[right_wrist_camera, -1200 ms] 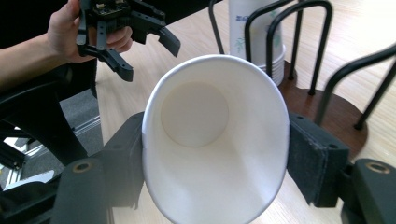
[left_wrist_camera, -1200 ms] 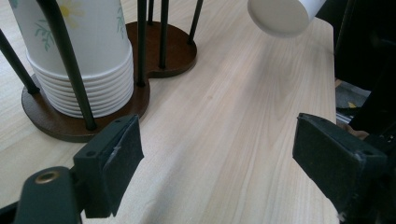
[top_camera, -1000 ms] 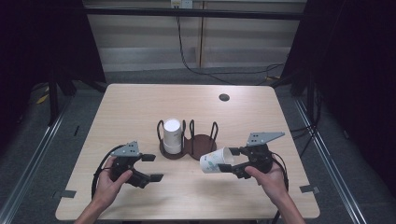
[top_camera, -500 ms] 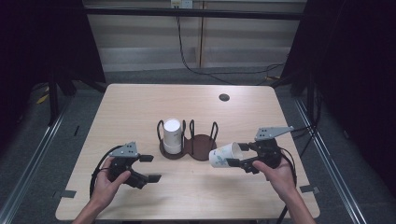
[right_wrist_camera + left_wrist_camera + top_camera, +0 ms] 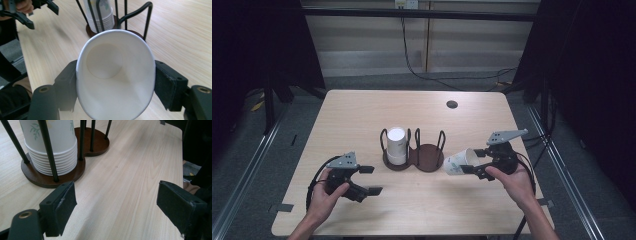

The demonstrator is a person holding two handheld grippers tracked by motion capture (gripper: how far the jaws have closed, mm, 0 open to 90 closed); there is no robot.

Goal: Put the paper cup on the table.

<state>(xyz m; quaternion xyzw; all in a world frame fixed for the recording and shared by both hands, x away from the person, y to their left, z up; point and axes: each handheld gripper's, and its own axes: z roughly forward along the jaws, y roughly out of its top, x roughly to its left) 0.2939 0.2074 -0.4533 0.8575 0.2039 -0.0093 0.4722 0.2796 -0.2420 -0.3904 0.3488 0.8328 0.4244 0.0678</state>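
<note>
Rack (image 5: 428, 159) sits mid-table (image 5: 362, 115), cup stack (image 5: 396, 145) in its left slot. Loose cup (image 5: 458, 163) is just right of the rack, in the right gripper (image 5: 477, 161). Left gripper (image 5: 371, 180) sits front-left of it.

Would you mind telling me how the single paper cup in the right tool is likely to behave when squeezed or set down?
The paper cup looks thin-walled: its rim is already pressed oval between the right tool, so it probably crushes easily. It seems very light. Laid on its side on the table, it would likely roll in a curve.
</note>
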